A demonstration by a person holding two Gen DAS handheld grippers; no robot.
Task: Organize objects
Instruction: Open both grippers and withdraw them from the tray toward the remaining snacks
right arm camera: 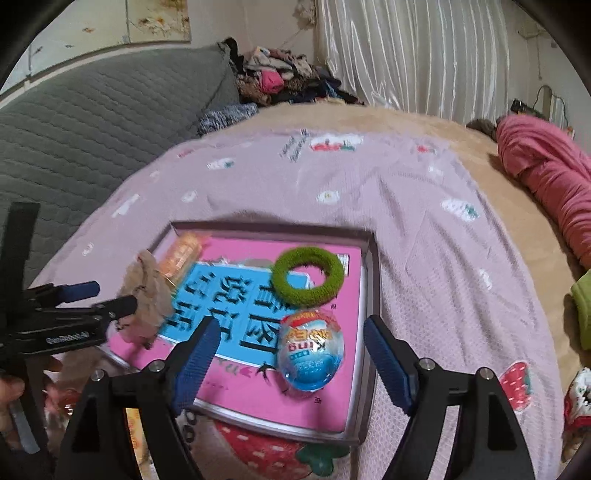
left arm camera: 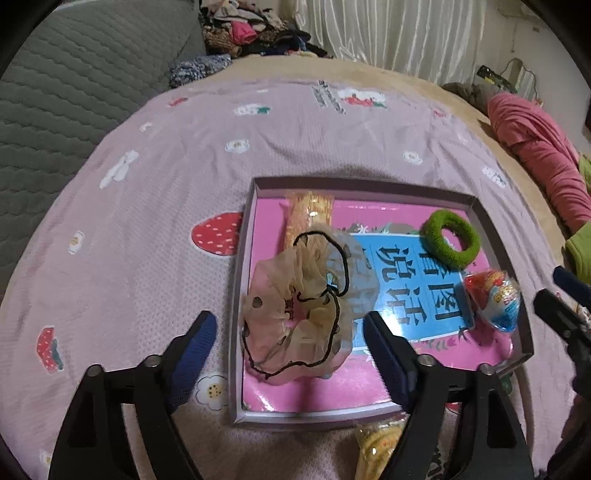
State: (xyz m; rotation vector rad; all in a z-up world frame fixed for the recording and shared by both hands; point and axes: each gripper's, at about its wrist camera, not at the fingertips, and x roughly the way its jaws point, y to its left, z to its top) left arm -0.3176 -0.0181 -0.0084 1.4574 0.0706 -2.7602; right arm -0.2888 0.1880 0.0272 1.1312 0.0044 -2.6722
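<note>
A shallow grey tray (left arm camera: 236, 314) (right arm camera: 373, 273) lies on the bed with a pink and blue book (left arm camera: 424, 295) (right arm camera: 236, 317) flat inside it. On the book rest a beige chiffon scrunchie (left arm camera: 295, 302) (right arm camera: 147, 295) with black trim, a green hair tie (left arm camera: 432, 225) (right arm camera: 284, 284), a wrapped toy egg (left arm camera: 495, 299) (right arm camera: 312, 350) and an orange packet (left arm camera: 310, 218) (right arm camera: 181, 258). My left gripper (left arm camera: 290, 319) (right arm camera: 99, 295) hangs open above the scrunchie, pads apart from it. Over the egg my right gripper (right arm camera: 291, 325) (left arm camera: 565, 295) is open too, with clear gaps on both sides.
The tray sits on a pink strawberry-print blanket (left arm camera: 155, 206) (right arm camera: 424, 221). A grey quilted cushion (left arm camera: 74, 92) lies at the left, and a clothes pile (left arm camera: 251, 33) at the back. A pink garment (left arm camera: 535, 147) is on the right, and a yellow packet (left arm camera: 376, 446) below the tray's near edge.
</note>
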